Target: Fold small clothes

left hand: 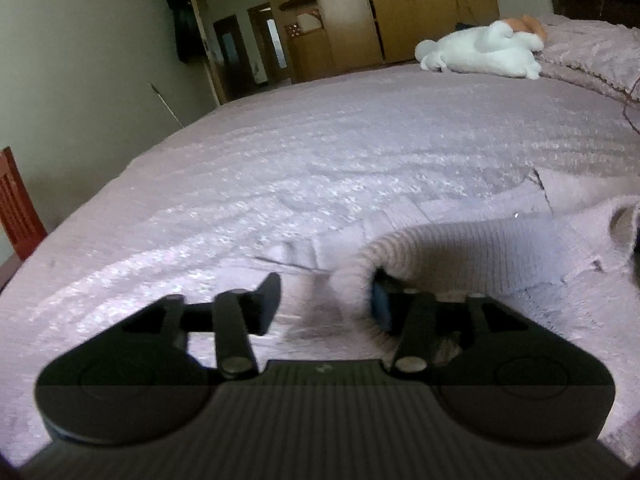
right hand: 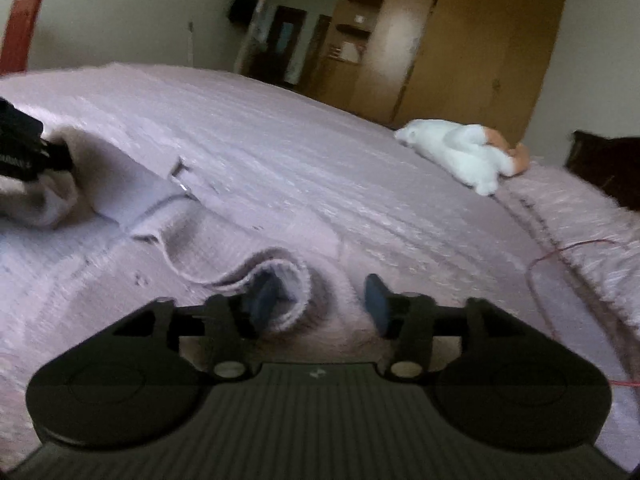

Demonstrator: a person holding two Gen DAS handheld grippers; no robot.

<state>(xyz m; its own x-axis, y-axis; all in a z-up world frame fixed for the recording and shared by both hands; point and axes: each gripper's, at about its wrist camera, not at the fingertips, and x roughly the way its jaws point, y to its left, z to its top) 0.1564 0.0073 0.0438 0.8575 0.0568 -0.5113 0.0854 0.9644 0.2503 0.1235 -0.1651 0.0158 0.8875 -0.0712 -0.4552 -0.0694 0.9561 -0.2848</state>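
A garment (right hand: 168,216) lies on the bed (right hand: 320,152), a plush toy (right hand: 460,152) behind it.

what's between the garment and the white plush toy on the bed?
Only bare pink bedspread. The right wrist view shows an open stretch from the knit garment to the white plush toy; the left wrist view agrees.

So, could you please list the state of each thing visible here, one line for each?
Left hand-held gripper: open, knit hem lying over one finger.
Right hand-held gripper: open, one finger inside a fabric fold.
Pink knit garment: spread on the bed, not yet folded, edges lifted at both grippers.
Bed cover: laid flat, slightly wrinkled.
White plush toy: lying on its side.
Wardrobe: doors closed.
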